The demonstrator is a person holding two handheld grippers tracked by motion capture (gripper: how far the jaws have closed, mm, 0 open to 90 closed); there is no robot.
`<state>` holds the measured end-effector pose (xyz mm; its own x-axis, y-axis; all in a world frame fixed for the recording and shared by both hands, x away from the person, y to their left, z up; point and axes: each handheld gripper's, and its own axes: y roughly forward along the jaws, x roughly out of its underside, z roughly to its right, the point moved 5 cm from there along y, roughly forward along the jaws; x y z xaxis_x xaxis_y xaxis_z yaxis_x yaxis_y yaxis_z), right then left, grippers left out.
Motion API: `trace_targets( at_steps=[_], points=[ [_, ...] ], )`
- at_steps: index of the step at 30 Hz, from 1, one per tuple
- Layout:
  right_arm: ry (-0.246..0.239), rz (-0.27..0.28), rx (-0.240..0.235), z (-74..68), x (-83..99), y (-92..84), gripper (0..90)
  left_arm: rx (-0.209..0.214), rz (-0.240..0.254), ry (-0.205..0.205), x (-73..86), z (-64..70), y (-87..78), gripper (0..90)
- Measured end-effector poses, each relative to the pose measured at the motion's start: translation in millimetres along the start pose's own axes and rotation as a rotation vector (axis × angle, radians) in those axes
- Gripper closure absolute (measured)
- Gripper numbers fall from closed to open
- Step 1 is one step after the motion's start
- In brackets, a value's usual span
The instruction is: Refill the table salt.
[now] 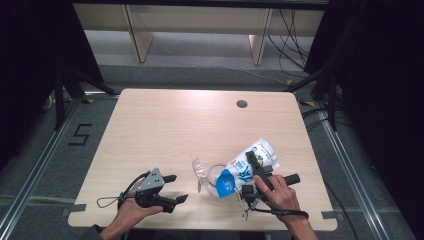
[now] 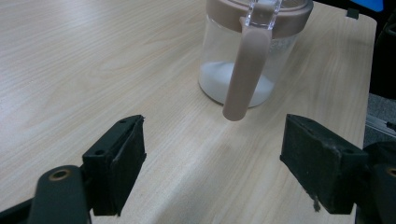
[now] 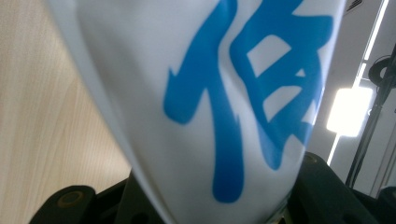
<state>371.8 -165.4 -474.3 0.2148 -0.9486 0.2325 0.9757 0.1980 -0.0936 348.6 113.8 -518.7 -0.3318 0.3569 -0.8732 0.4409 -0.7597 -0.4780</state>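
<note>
A white pouch with blue print lies tilted between the jaws of my right gripper, its blue end down over the mouth of a clear jar. Up close, the right gripper view has the pouch pressed between the two black jaws of my right gripper. The jar has a pinkish-brown rim, a hanging strap and white powder at its bottom. My left gripper rests near the table's front edge, left of the jar. It also appears as my left gripper, open and holding nothing.
The jar's clear lid stands flipped open at its left side. The wooden table has a round cable hole at the back right. Dark stands and cables flank the table on both sides.
</note>
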Motion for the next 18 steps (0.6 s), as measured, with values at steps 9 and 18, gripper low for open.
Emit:
trace_targets(
  at_steps=[9, 18],
  points=[
    [0.034, 0.0, 0.004, -2.5, 0.6, 0.8, 64.6, 0.0, 0.0, 0.001, 0.0, 0.0, 0.0, 21.1],
    [0.045, 0.0, 0.005, -3.0, 1.2, 1.2, 64.8, 0.0, 0.001, -0.001, 0.0, 0.2, 0.2, 21.1]
  ],
)
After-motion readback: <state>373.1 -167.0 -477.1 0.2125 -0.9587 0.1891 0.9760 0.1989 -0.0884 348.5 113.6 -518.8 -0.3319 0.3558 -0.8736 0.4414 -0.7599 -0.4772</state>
